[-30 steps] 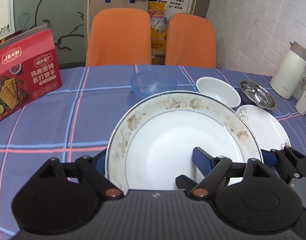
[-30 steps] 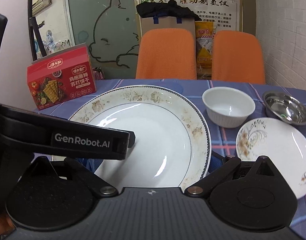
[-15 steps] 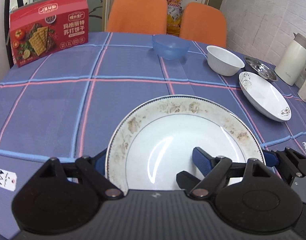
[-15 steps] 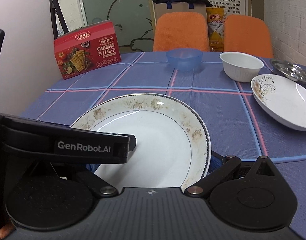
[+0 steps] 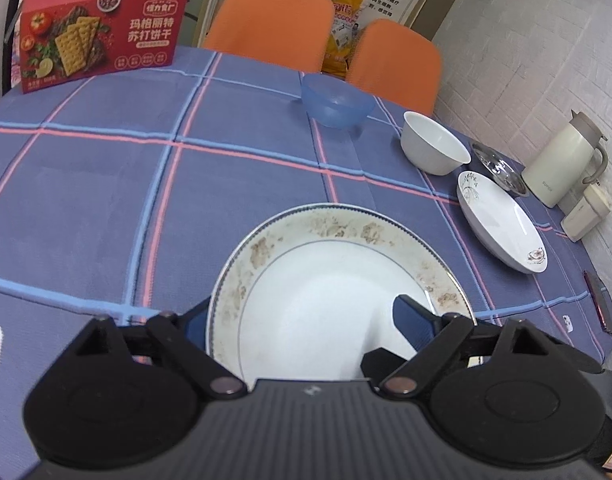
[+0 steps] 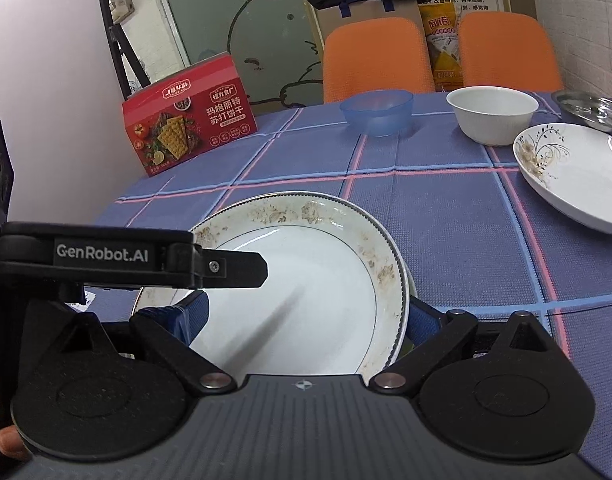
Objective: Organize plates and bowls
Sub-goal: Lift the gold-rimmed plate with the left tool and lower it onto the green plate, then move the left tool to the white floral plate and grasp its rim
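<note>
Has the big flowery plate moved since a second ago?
Yes. The big plate has come back toward the person: the blue bowl, hidden right behind its rim before, now stands clear beyond it.

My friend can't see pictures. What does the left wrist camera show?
The left gripper grips a large floral-rimmed plate above a blue plaid tablecloth. Farther off sit a blue bowl, white bowl, smaller plate and red cracker box.
</note>
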